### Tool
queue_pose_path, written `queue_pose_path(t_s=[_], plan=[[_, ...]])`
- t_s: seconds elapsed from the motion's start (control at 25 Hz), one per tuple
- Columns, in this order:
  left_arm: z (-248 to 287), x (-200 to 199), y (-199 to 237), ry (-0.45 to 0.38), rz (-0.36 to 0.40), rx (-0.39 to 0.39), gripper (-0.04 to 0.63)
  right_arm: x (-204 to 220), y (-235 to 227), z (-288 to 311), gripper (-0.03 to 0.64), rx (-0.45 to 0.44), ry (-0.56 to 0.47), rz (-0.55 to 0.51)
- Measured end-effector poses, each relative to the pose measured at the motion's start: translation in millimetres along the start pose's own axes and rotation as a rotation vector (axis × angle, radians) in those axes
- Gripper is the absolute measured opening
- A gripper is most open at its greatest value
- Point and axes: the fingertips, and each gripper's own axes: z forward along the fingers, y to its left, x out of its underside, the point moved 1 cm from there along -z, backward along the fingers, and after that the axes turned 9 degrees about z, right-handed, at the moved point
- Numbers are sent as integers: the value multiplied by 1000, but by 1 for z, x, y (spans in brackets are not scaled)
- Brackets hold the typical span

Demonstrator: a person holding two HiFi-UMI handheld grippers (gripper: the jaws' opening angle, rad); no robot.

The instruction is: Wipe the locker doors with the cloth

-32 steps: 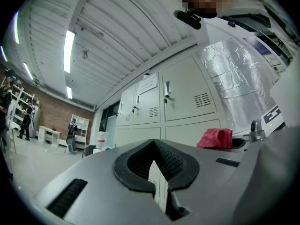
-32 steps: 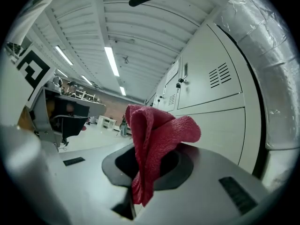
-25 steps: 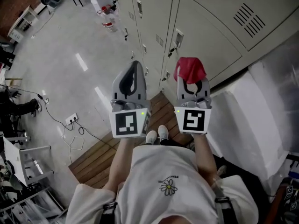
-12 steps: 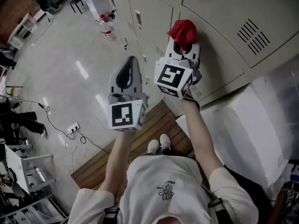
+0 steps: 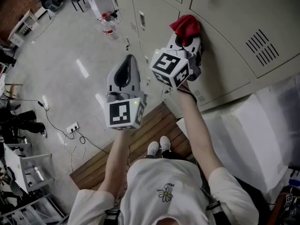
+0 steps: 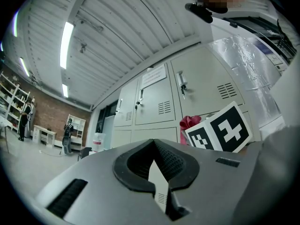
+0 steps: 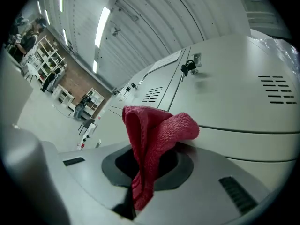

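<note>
A red cloth is pinched in my right gripper, which is shut on it and raised against a beige locker door. In the right gripper view the cloth's folded top touches the door just below its seam. The cloth also shows in the left gripper view, behind the right gripper's marker cube. My left gripper hangs lower and to the left, away from the lockers, jaws shut with nothing between them.
A row of lockers with handles and vents runs along the wall. A wooden pallet lies under the person's feet. White plastic-wrapped bulk stands at the right. Cables and a power strip lie on the floor at left.
My right gripper rose with the red cloth from near waist level up to the locker door, then shifted slightly right along it. The left gripper lifted a little.
</note>
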Motion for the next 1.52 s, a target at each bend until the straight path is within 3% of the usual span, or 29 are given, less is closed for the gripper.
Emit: queue_pose_path(t_s=[0.44, 1.04, 1.52], plan=[[4, 0, 0, -8, -8, 23, 15, 3, -14, -11, 31, 89, 26, -28], [6, -16, -39, -54, -39, 151, 15, 10, -110, -107, 31, 209, 47, 21], [12, -21, -51, -77, -54, 181, 17, 29, -158, -160, 31, 342, 108, -10]])
